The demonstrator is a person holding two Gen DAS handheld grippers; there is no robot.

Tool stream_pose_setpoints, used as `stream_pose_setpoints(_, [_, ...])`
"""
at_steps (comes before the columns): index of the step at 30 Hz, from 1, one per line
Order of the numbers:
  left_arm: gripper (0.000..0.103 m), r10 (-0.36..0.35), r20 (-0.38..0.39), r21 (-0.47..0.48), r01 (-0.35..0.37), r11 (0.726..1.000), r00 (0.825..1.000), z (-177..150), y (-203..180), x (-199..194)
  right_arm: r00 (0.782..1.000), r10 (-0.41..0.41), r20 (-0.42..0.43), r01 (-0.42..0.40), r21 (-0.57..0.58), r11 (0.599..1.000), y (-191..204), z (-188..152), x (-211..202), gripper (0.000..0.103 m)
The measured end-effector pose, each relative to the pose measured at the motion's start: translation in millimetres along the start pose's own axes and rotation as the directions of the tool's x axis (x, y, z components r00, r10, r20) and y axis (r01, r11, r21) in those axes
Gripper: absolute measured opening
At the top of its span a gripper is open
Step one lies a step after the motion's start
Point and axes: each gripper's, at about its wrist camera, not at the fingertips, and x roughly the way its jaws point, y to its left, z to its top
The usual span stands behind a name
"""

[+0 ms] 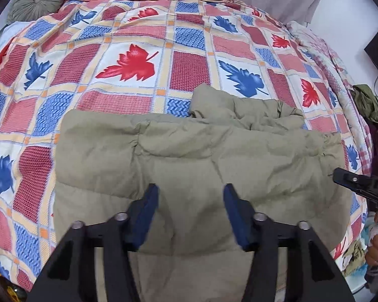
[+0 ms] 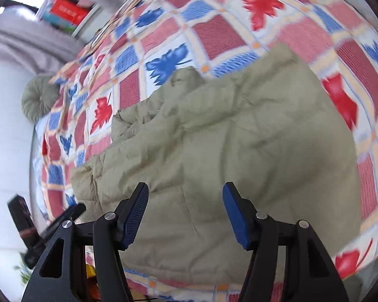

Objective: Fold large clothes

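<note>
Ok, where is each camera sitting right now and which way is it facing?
Left wrist: on the left tool, tilted down at the khaki jacket on the patterned bedspread; its own open fingers show, the right tool at the right edge.
Right wrist: on the right tool, tilted down, view rolled; open fingers show, the left tool lower left.
Shared: jacket, bedspread, round cushion.
</note>
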Motion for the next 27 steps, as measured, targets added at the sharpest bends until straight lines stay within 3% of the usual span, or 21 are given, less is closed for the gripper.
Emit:
stream_pose_setpoints(1, [0.039, -0.019, -0.003, 0.009, 0.019, 1.0, 1.0, 3, -3, 7, 1.0, -0.001, 0.006, 0.002, -0.048, 0.999, 8, 4, 4, 0.031])
stream_pose_setpoints(2, [0.039, -0.032, 0.001, 0.013, 0.032, 0.999, 0.999, 5, -6, 13, 1.0, -0.003, 0.002, 0.003, -0.094, 0.996, 16, 8, 10, 0.011])
stream_pose_setpoints(6, [0.039, -0.048, 0.006, 0.017, 0.048, 0.999, 0.999, 15, -15, 48, 0.999, -0.02, -0.025, 0.015, -0.197, 0.98, 36, 19, 45, 0.011])
stream_pose_setpoints(9, [0.039, -0.016, -0.003, 0.006, 0.016, 1.0, 1.0, 20, -15, 84, 0.998, -0.037, -0.051, 0.023, -0.249, 0.968, 42, 23, 78, 0.011])
stream_pose_setpoints(12, [0.039, -0.002, -0.013, 0.0, 0.002, 1.0, 1.0, 26, -11, 114, 0.995, -0.07, -0.078, 0.049, -0.247, 0.968, 34, 26, 112, 0.009])
stream_pose_setpoints(19, [0.039, -0.01, -0.015, 0.035, 0.01, 0.999, 1.0, 36, -7, 120, 0.994, -0.052, -0.097, 0.031, -0.207, 0.978, 13, 37, 142, 0.001])
stream_pose_setpoints(21, [0.039, 0.029, 0.019, 0.037, -0.03, 0.999, 0.999, 37, 3, 106, 0.994, -0.044, -0.102, 0.021, -0.217, 0.976, 11, 39, 134, 0.001])
stream_pose_setpoints(24, [0.039, 0.145, 0.071, 0.018, -0.146, 0.989, 0.987, 41, 31, 87, 0.994, -0.096, -0.046, 0.082, -0.248, 0.965, 0, 48, 110, 0.001])
stream_pose_setpoints(27, [0.039, 0.234, 0.065, -0.061, -0.231, 0.971, 0.97, 47, 76, 80, 0.977, -0.208, 0.04, 0.212, -0.23, 0.95, -24, 64, 86, 0.001])
